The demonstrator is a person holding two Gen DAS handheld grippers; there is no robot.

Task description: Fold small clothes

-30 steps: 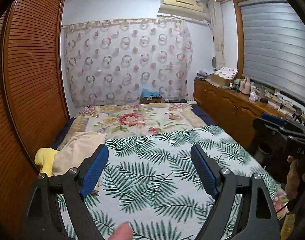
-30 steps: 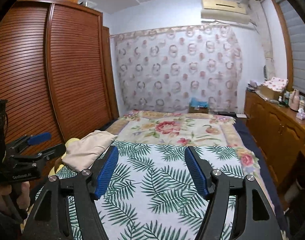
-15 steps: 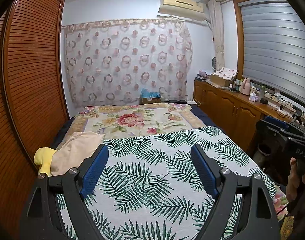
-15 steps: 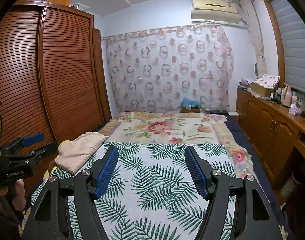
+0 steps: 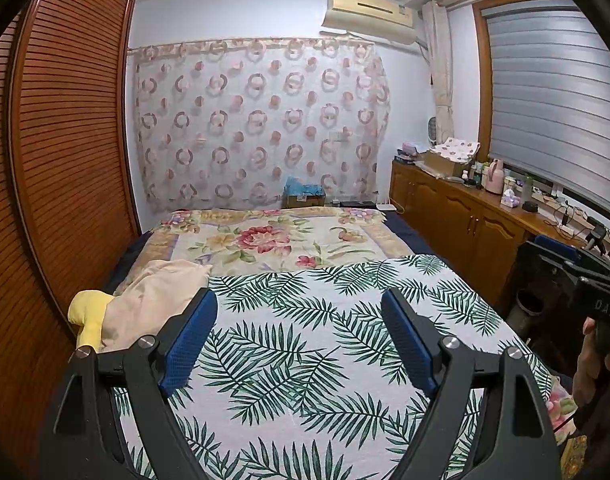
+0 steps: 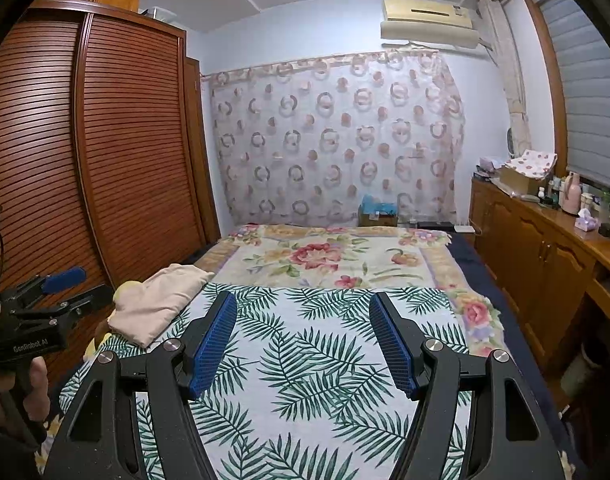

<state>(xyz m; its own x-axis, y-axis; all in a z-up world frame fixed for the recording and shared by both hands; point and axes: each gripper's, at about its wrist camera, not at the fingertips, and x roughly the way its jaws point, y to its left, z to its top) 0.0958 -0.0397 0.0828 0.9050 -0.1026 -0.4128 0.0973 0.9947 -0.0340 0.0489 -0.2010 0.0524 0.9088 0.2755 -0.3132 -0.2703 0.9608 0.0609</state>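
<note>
A beige garment point(image 5: 157, 300) lies crumpled at the left edge of the bed, on top of a yellow one point(image 5: 87, 314); the right wrist view shows the beige garment point(image 6: 161, 300) too. My left gripper point(image 5: 299, 300) hovers open above the palm-leaf sheet point(image 5: 305, 360), nothing between its blue pads, with the clothes just left of its left finger. My right gripper point(image 6: 303, 304) is also open and empty over the same sheet point(image 6: 305, 360), the clothes further off to its left. Each view catches the other gripper at its side edge, held in a hand.
A floral blanket point(image 5: 273, 240) covers the far half of the bed. A slatted wooden wardrobe point(image 6: 105, 160) runs close along the left side. Wooden cabinets point(image 5: 465, 224) with bottles and boxes on top line the right wall. A patterned curtain point(image 5: 261, 128) hangs behind.
The right wrist view has drifted slightly, so the wardrobe shows more and the clothes sit a bit further left. A fingertip at the bottom of the left wrist view is gone. Both grippers stayed open.
</note>
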